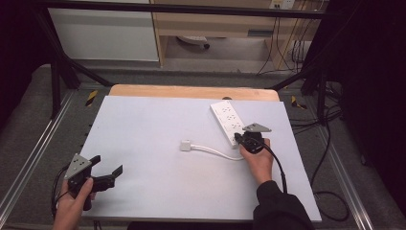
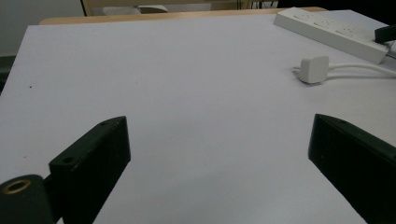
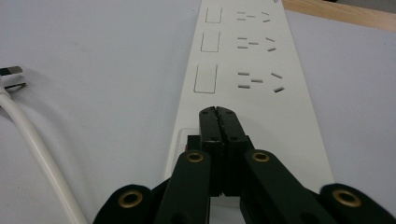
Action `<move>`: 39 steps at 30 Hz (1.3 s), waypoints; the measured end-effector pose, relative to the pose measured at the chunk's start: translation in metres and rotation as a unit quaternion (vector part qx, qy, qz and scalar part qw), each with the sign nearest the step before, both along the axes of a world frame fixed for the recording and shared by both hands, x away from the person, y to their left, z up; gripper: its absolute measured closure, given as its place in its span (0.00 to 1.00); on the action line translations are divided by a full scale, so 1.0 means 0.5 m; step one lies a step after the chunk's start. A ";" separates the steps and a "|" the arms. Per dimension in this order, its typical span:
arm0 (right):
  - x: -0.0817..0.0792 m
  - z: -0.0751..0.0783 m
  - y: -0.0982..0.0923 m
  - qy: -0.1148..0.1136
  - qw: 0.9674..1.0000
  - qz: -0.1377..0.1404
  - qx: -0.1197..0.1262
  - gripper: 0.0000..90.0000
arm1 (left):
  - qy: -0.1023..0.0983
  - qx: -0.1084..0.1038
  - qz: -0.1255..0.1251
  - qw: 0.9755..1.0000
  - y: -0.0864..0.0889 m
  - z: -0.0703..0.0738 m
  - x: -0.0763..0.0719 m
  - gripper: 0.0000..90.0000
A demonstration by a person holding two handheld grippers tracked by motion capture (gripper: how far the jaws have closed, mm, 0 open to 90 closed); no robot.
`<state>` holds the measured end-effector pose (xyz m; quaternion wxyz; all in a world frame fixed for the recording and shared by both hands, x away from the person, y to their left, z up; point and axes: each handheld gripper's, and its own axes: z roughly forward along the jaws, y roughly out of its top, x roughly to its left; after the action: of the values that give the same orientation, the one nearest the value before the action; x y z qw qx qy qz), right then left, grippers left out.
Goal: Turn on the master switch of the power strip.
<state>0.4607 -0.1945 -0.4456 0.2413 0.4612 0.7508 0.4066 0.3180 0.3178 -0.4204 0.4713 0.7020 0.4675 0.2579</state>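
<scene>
Right gripper, clenched empty, rests on power strip running lengthwise away.

Even overhead light, soft shadows — dark surroundings

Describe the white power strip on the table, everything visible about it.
The long white plastic power strip lies flat on the right rear of the pale grey table, slanting. Its top shows rows of socket slots and rectangular outlines. A white cable runs from its near end to a white plug lying unplugged. The right hand-held gripper, jaws shut, rests over its near end.
</scene>
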 end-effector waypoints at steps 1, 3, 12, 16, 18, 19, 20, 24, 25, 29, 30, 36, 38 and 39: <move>0.000 0.000 0.000 0.000 1.000 0.000 0.000 1.00 | 0.000 0.001 0.000 1.000 0.000 0.000 0.000 0.06; 0.000 -0.001 0.000 -0.002 1.000 0.000 0.000 1.00 | 0.000 0.001 0.000 1.000 0.000 0.000 0.000 0.06; -0.001 -0.002 0.000 -0.003 1.000 0.000 0.000 1.00 | 0.000 0.001 0.001 1.000 0.000 0.000 0.000 0.06; -0.001 -0.002 -0.001 -0.001 1.000 -0.001 0.002 1.00 | 0.000 0.000 0.001 1.000 -0.001 0.000 0.000 0.06; -0.001 -0.002 -0.001 -0.001 1.000 -0.001 0.002 1.00 | 0.000 0.000 0.001 1.000 -0.001 0.000 0.000 0.06; -0.001 -0.003 0.000 -0.002 1.000 -0.001 0.001 1.00 | -0.001 0.000 0.001 1.000 -0.001 0.000 0.000 0.06; -0.002 -0.003 0.000 -0.002 1.000 -0.001 0.001 1.00 | 0.000 0.001 0.000 1.000 -0.001 0.000 0.000 0.06; -0.001 -0.003 -0.001 -0.002 1.000 0.000 0.002 1.00 | 0.000 0.001 0.000 1.000 -0.001 0.000 0.000 0.06; -0.002 -0.003 0.000 -0.001 1.000 -0.001 0.002 1.00 | -0.001 0.002 0.001 1.000 -0.001 0.000 0.000 0.06; -0.003 -0.003 0.000 0.000 1.000 -0.002 0.005 1.00 | -0.001 0.000 0.001 1.000 -0.001 0.000 0.000 0.06; -0.003 -0.003 0.000 0.001 1.000 -0.002 0.007 1.00 | 0.000 0.000 0.001 1.000 -0.001 0.000 0.000 0.06; -0.002 -0.003 -0.002 0.001 1.000 -0.002 0.011 1.00 | 0.000 0.000 0.001 1.000 -0.001 0.000 0.000 0.06; -0.002 -0.003 -0.002 0.001 1.000 -0.003 0.014 1.00 | 0.000 0.001 0.002 1.000 0.000 0.000 0.000 0.06; -0.002 -0.004 -0.003 0.001 1.000 -0.003 0.015 1.00 | 0.000 0.001 0.002 1.000 0.000 0.000 0.000 0.06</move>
<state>0.4595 -0.1958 -0.4474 0.2349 0.4676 0.7435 0.4165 0.3181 0.3176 -0.4206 0.4704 0.7016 0.4683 0.2593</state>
